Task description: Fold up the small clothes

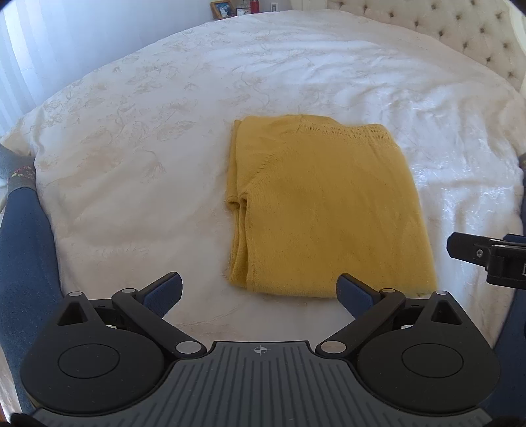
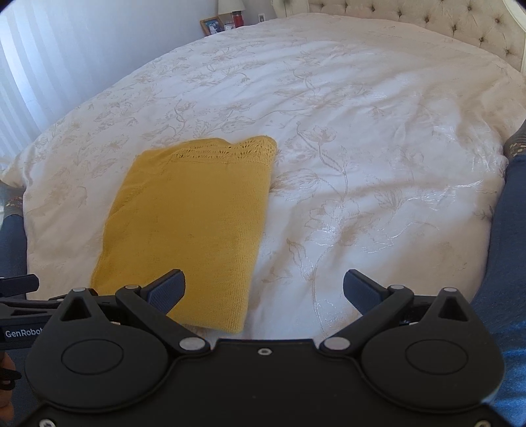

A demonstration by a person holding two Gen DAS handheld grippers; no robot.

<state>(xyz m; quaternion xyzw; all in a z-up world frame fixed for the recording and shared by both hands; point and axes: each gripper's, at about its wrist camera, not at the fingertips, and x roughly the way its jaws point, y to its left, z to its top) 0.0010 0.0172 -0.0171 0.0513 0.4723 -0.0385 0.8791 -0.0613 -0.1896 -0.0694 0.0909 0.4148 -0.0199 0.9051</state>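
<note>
A yellow knitted sweater lies folded into a neat rectangle on the white bedspread; its lace-knit neckline faces the far side. My left gripper stands open just short of the sweater's near edge, with nothing between its fingers. In the right wrist view the same sweater lies left of centre. My right gripper is open too, its left finger over the sweater's near right corner and its right finger over bare bedspread. The right gripper's body shows at the left view's right edge.
A tufted cream headboard rises at the far right. A picture frame and a red jar sit on a nightstand beyond the bed. The person's blue-trousered legs flank the bed's near edge.
</note>
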